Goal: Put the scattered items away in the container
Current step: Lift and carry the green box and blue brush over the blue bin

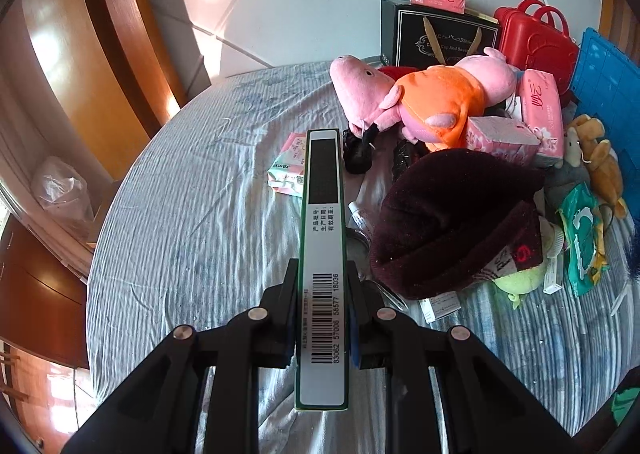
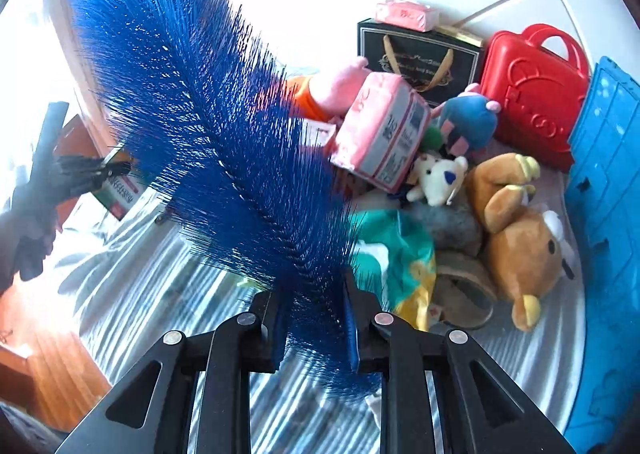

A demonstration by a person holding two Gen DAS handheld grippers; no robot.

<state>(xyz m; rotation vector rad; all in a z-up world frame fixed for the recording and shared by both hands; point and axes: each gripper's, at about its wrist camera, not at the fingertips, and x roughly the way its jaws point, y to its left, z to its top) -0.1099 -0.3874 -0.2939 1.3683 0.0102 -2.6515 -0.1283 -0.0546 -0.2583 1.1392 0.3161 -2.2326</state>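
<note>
Left tool (image 1: 322, 296) grips box (image 1: 323, 246) lengthwise pointing ahead; right tool (image 2: 310, 318) clamps brush (image 2: 200, 126) slanting up-left.

Two grippers: left gripper (image 1: 322, 318), right gripper (image 2: 312, 328). One slim barcoded box (image 1: 322, 254) between the left jaws, one blue bristle brush (image 2: 208, 142) between the right. Ahead of the tongs: one pink pig plush (image 1: 424, 98), one brown bear plush (image 2: 524, 238), one dark knit hat (image 1: 452, 222), one red case (image 2: 536, 94), one black gift box (image 1: 436, 34), one blue crate (image 2: 604, 190), at least three pink tissue packs.

The slim box (image 1: 322, 254) carries a barcode numbered "83062 57006 58577 18036". A small pink packet (image 1: 287, 168) reads "Kotex". The black box (image 1: 438, 36) shows "Cup And Sauce".
</note>
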